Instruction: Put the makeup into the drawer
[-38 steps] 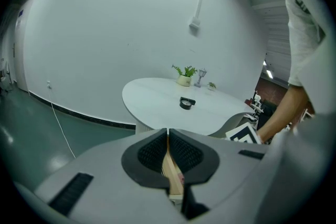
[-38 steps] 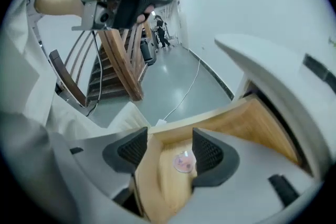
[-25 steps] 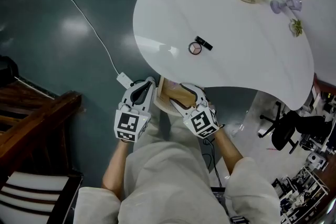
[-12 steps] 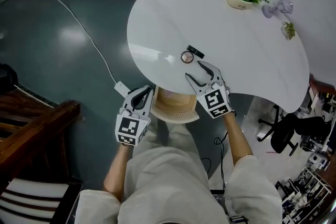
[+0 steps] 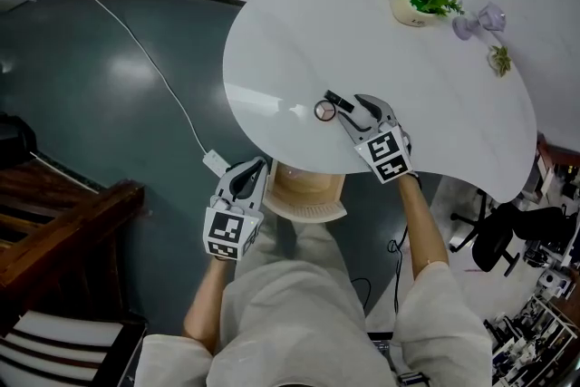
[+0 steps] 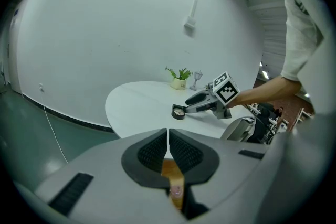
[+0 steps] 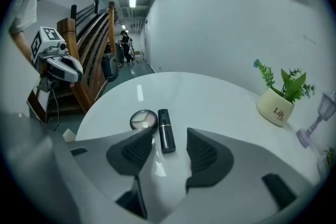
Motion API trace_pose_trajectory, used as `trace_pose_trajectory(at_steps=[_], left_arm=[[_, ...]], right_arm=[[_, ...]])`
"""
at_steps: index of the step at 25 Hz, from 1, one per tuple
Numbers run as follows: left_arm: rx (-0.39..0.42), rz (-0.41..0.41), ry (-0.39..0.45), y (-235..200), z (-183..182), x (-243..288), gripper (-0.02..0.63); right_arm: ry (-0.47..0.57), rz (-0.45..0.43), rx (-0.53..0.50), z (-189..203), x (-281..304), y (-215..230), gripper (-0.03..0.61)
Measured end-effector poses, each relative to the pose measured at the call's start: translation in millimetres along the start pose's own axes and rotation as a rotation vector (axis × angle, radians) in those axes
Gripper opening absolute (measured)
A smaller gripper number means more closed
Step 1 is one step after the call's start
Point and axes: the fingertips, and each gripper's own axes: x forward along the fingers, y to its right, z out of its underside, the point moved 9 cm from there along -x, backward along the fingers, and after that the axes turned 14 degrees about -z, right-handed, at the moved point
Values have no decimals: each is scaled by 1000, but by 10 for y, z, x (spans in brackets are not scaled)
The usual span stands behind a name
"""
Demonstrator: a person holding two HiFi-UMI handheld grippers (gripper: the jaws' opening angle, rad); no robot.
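A black lipstick [image 5: 339,101] and a round compact [image 5: 323,111] lie side by side near the front edge of the white table [image 5: 435,104]. My right gripper [image 5: 350,111] reaches over the table. Its jaws are closing, and the lipstick [image 7: 166,137] lies between and just ahead of the fingertips, untouched by the pads. The compact [image 7: 143,119] sits just left of the left jaw. Under the table edge, the wooden drawer [image 5: 308,192] stands pulled out. My left gripper [image 5: 253,169] is shut on its wooden front [image 6: 173,178].
At the table's far side stand a potted plant [image 5: 415,3], a clear stemmed glass [image 5: 480,17] and a small sprig [image 5: 497,59]. A white cable with a power block [image 5: 215,161] lies on the dark floor. A wooden staircase [image 5: 63,222] is at left, and an office chair [image 5: 497,222] at right.
My right gripper has moved from the drawer up over the table to the lipstick, and its jaws have narrowed. The left gripper has stayed at the drawer.
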Motion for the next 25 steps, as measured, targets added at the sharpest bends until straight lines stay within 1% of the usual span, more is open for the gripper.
trace_pose_trajectory(at_steps=[2,3,8,10,19,25], left_arm=[[-3,-4,-3,-22,10,2,17],[-4,-6,-5,-32,16,4,17],[-5,-7,-9,-37,32,-3,17],[-8,-7,-5,-39,27,2,17],[-10,-10,0,-48,54,-46,17],[-5,-4,2,-2,76,-58,17]], right_arm=[[-14,-16,-9,4,11,47,188],[-19,-28,-10,2,20,60,167],[-53,-65,-33,15,96,42,134],[-58,-63,-38,25,119,29,96],[-42,-30,-14,34,103,-25,89],[3,-11,10,45,-50,-162,87]])
